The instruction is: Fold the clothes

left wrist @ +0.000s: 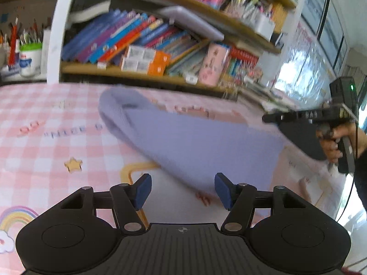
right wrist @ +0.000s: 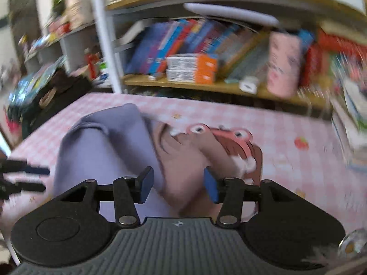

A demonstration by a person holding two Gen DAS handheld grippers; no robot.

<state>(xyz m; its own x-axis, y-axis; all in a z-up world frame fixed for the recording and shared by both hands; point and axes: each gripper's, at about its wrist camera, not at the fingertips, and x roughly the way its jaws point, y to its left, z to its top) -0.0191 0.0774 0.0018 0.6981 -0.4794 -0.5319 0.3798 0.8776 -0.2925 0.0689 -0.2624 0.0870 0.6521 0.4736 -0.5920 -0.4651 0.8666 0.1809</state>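
Child's room at home, crammed bookshelf (left wrist: pixel 160 43) across top of frame, pencil cup (left wrist: pixel 29 57) upper left, pink checked cartoon sheet (left wrist: pixel 45 142) below

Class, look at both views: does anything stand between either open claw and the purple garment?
Nothing visible does. The left claw faces the garment over bare tablecloth, and the right claw is already at the cloth.

The purple garment (left wrist: pixel 195 142) is soft, matt cloth; the pink checked tablecloth (left wrist: pixel 45 137) looks smooth; the shelf (left wrist: pixel 142 75) is wood; both grippers' blue pads (right wrist: pixel 146 184) look rubbery, their bodies matt black plastic.
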